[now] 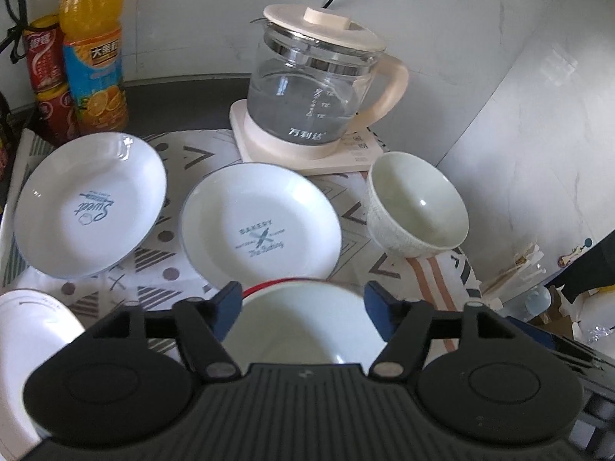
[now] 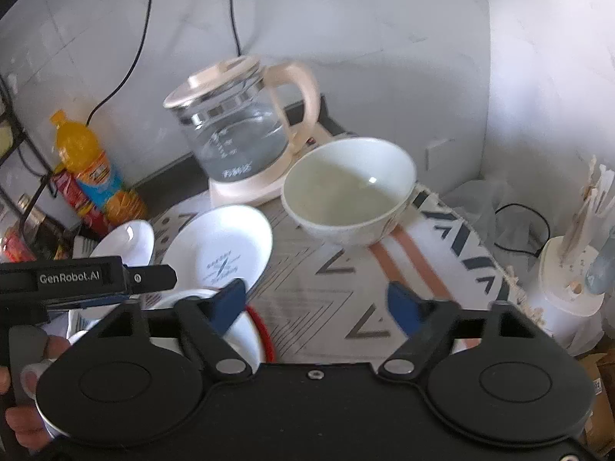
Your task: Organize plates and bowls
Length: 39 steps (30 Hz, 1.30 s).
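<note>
Only left view: "Sweet" plate fully visible, beside bottle

Glossy ceramic plates, patterned cloth mat, glass kettle.

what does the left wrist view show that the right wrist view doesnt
Only the left wrist view shows the "Sweet" print on the far-left plate and a further white plate at the lower left edge.

Only the right wrist view shows the white holder of wooden utensils, the other handheld gripper body and a hand beneath it.

Both show the glass kettle, orange drink bottle, bakery plate, pale green bowl, red-rimmed bowl and patterned mat.
</note>
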Available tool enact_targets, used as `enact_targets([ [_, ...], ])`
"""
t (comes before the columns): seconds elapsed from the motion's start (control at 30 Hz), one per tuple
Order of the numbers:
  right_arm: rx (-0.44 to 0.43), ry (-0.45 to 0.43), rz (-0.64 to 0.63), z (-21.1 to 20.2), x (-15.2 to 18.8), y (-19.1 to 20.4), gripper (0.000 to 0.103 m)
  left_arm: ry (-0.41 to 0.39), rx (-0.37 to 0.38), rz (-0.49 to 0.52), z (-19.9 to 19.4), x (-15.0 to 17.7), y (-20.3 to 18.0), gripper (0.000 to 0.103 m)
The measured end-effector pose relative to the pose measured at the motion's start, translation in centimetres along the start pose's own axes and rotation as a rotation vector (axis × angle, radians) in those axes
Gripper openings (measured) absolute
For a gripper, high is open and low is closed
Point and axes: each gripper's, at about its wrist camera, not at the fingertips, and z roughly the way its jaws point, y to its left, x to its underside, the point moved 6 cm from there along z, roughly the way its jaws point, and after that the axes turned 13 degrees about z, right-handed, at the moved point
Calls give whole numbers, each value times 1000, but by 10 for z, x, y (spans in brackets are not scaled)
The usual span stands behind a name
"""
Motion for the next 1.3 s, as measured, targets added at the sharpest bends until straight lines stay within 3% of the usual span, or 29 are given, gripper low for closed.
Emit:
enact_targets([
  [0.17, 23, -27, 29, 4, -11, -12, 96, -10, 0, 33, 11, -10, -10, 80],
  [0.73, 95, -46, 111, 31, -46, -50, 96, 16, 58, 72, 62, -48, -43, 81],
  [1.03, 121, -12, 173, 68, -58, -63, 88, 39, 96, 76, 99, -62, -59, 80],
  [1.3, 138, 20, 208, 99, -64, -69, 77, 72, 119, 75, 131, -67, -67, 73],
])
